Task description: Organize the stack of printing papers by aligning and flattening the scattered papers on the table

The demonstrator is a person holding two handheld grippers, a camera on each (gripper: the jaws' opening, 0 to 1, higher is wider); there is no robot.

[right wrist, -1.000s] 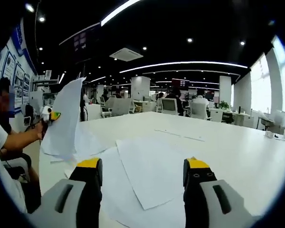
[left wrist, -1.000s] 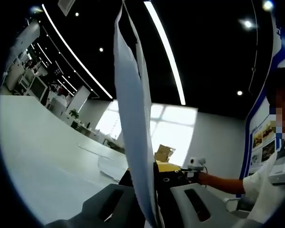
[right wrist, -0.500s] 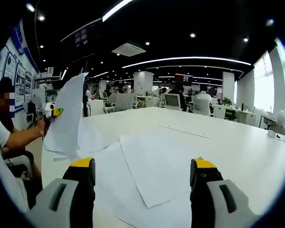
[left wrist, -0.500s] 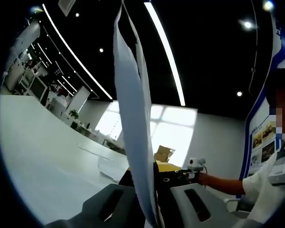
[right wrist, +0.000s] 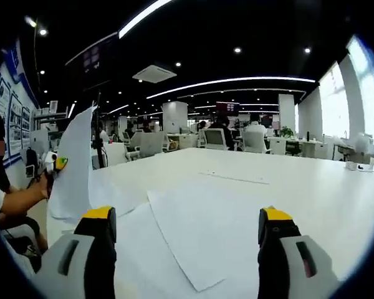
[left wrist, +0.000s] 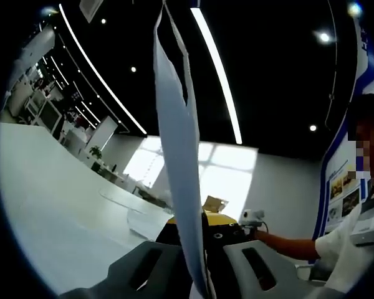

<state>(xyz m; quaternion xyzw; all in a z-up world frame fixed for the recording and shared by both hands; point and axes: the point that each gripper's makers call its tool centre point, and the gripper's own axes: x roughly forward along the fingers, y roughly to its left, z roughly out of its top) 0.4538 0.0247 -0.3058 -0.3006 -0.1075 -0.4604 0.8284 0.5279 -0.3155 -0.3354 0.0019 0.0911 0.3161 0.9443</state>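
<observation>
Several white paper sheets (left wrist: 176, 143) stand edge-on between the jaws of my left gripper (left wrist: 196, 230), which is shut on their lower edge; they rise to the top of the left gripper view. In the right gripper view the same held sheets (right wrist: 75, 168) hang upright at the left from the left gripper (right wrist: 60, 163). My right gripper (right wrist: 187, 218) is open, its yellow-tipped fingers (right wrist: 98, 215) wide apart over loose overlapping papers (right wrist: 199, 230) lying flat on the white table (right wrist: 311, 199). The right gripper (left wrist: 252, 217) also appears at the right of the left gripper view, in a person's hand.
A person sits at the table's edge, forearm (right wrist: 15, 199) reaching in. More flat sheets (left wrist: 143, 218) lie on the table, and thin sheets (right wrist: 234, 179) farther out. A cardboard box (left wrist: 215, 202) stands beyond. Office chairs and people fill the background.
The right gripper's jaws have spread wider apart. The left gripper keeps hold of the upright sheets; its view has only tilted slightly.
</observation>
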